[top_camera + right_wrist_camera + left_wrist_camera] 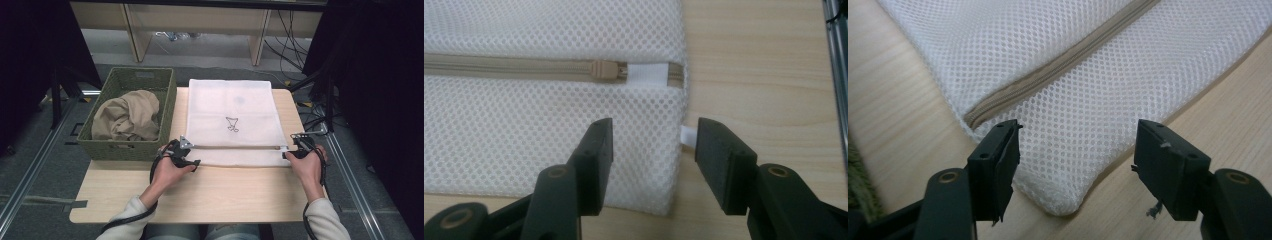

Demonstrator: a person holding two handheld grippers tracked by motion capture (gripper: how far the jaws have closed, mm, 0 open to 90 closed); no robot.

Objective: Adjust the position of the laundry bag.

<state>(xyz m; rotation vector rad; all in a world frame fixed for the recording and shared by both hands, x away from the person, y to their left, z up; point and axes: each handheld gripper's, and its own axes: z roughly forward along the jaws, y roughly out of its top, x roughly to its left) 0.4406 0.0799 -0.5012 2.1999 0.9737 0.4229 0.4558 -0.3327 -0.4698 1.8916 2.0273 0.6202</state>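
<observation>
My left claw point(1075, 150) is spread apart over the near left corner of the mesh bag point(230, 117), which lies flat on the surface point(200, 195) beside the basket point(131, 80). My right claw point(654, 145) gapes at the bag's near right edge, just below the zipper point(604, 71).

Both forearms enter from the bottom edge of the high view. Left tongs point(192, 161) sit lower centre-left, jaws apart. Right tongs point(290, 150) sit lower centre-right, jaws likewise apart, hand gripping firmly.
</observation>
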